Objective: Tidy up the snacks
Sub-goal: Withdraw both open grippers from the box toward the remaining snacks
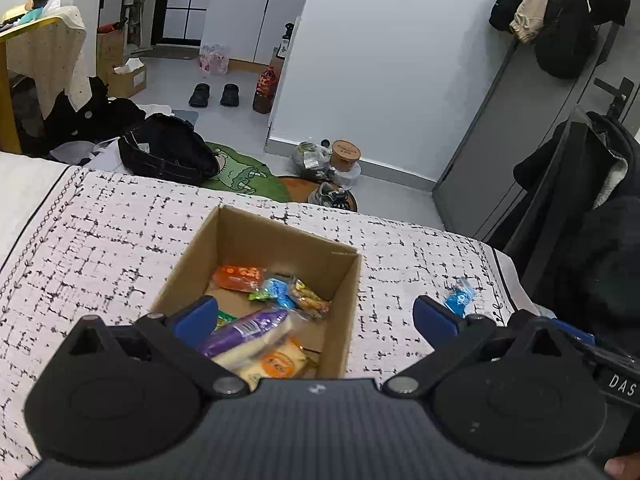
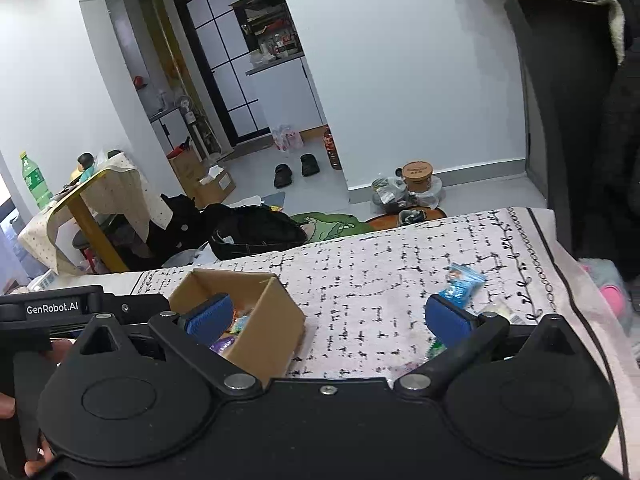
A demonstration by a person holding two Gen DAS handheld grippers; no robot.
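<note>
An open cardboard box (image 1: 340, 304) (image 2: 276, 320) stands on the patterned bed cover (image 1: 100, 248) (image 2: 360, 272). Inside lie several snack packets: an orange one (image 1: 238, 276), a blue one (image 1: 278, 290), a purple-wrapped one (image 1: 244, 330) and a yellow one (image 1: 276, 364). My left gripper (image 1: 316, 320) hovers over the box's near side, open, with nothing between its blue pads. A blue packet (image 1: 460, 296) (image 2: 462, 282) lies on the cover right of the box. My right gripper (image 2: 330, 318) is open and empty, between the box and that packet. More wrappers (image 2: 498, 312) show behind its right finger.
The bed's far edge drops to a floor with a black bag (image 1: 168, 152), a green rug (image 1: 240, 172), shoes (image 1: 214, 94) and a lidded jar (image 1: 346, 152). Dark coats (image 1: 600, 248) hang close on the right. A cloth-covered side table (image 2: 104, 196) stands at the left.
</note>
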